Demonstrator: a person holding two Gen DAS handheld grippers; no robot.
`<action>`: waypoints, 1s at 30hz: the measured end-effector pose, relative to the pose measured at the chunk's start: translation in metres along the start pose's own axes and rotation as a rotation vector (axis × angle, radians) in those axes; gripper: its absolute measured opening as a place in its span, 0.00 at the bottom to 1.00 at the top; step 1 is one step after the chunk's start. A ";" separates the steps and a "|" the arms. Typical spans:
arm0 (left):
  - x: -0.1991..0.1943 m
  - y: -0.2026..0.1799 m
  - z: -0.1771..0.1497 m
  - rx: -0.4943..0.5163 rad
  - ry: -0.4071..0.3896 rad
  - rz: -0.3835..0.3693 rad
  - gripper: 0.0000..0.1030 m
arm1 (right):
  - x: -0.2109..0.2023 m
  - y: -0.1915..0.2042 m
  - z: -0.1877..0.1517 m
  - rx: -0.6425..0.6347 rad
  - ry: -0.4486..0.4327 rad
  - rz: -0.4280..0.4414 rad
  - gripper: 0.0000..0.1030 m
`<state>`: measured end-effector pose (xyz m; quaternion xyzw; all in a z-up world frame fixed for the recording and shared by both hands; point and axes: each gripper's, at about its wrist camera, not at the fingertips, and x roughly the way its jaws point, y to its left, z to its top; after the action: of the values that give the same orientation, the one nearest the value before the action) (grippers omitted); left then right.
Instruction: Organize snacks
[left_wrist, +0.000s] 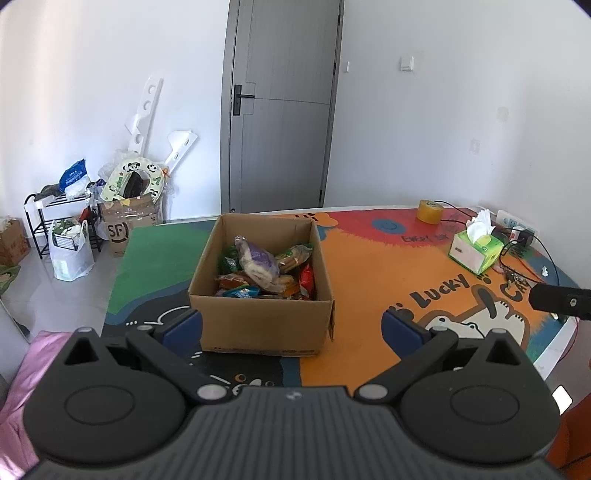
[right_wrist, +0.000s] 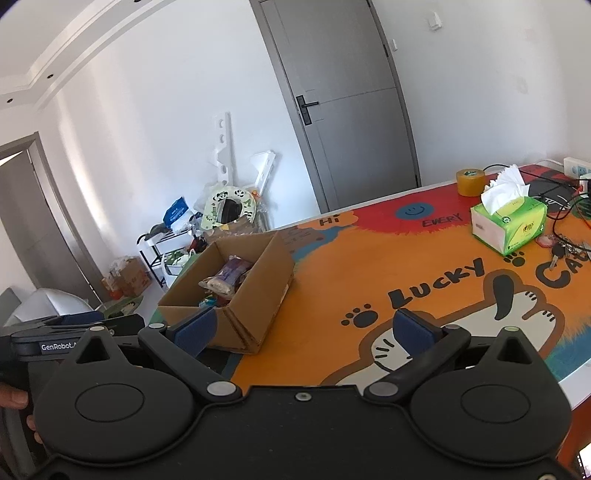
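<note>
Cardboard box (left_wrist: 264, 325) of snack packets (left_wrist: 258, 264), two tools gaping, empty

A table (left_wrist: 369, 258) covered by a bright cartoon-printed mat carries an open cardboard box (left_wrist: 258, 321) of snack packets near its left side. Well apart, toward the far right, stand a roll of yellow tape (left_wrist: 429, 211), a green tissue box (left_wrist: 476, 251), keys (right_wrist: 565, 251) and tangled cables (left_wrist: 532, 240).

box (left_wrist: 258, 321) open-topped, snacks (left_wrist: 266, 269) inside | tablecloth (right_wrist: 369, 266) bare beside | tissue box (right_wrist: 509, 225) well apart
</note>
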<state>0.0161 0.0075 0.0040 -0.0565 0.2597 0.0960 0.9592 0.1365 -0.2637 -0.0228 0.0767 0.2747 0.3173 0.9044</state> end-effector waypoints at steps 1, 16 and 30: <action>-0.001 0.001 -0.001 -0.001 0.001 0.001 0.99 | 0.000 0.001 0.000 -0.001 0.000 0.002 1.00; -0.002 0.006 -0.003 -0.005 0.007 0.013 0.99 | 0.001 0.002 -0.002 -0.006 0.013 0.003 1.00; -0.001 0.007 -0.006 0.000 0.014 0.006 0.99 | 0.001 0.003 -0.003 -0.012 0.018 -0.002 1.00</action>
<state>0.0110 0.0131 -0.0015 -0.0566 0.2666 0.0986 0.9571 0.1344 -0.2608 -0.0250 0.0682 0.2811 0.3185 0.9027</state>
